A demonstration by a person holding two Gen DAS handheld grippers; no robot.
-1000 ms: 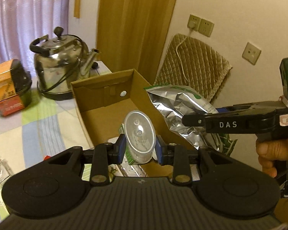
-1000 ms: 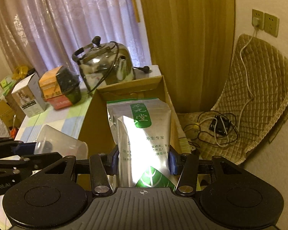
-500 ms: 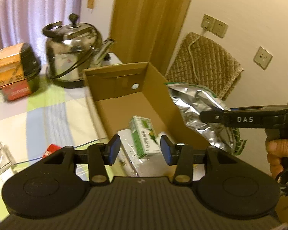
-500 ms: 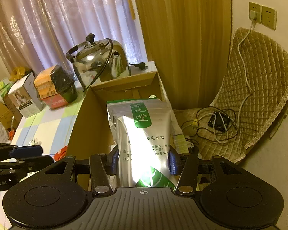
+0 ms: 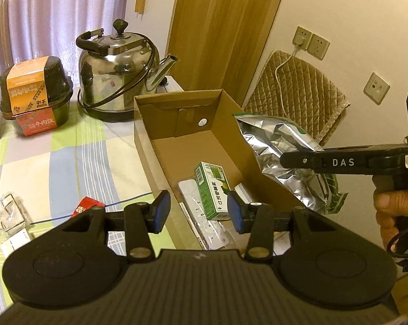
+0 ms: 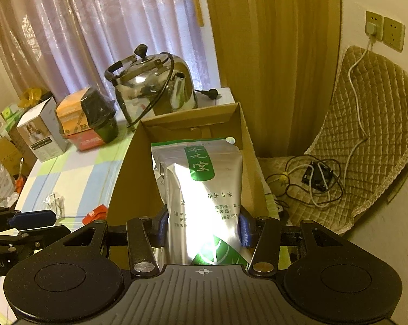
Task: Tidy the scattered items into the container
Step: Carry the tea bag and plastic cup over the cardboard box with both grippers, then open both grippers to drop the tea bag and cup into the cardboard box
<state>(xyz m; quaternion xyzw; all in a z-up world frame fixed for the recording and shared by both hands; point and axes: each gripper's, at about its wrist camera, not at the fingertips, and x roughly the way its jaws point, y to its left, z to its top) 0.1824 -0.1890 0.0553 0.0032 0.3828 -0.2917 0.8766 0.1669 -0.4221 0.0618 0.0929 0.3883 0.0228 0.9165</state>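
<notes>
My right gripper [image 6: 202, 230] clamps a silver pouch [image 6: 204, 197] above the cardboard box [image 5: 147, 146]; my left gripper [image 5: 197, 211] gapes wide, holding nothing.

The pouch's green label carries Chinese characters; glare washes out its smaller print. "DAS" is printed on the right gripper's arm. Inside the box lie a green-and-white carton [image 5: 212, 189] and a white strip beneath it, partly hidden behind my left fingers [image 5: 160, 211]. A steel kettle [image 5: 119, 75] stands behind the box.

Silver-green pouch [image 6: 204, 197], brown box [image 5: 231, 124], checked tablecloth [image 5: 54, 157]
</notes>
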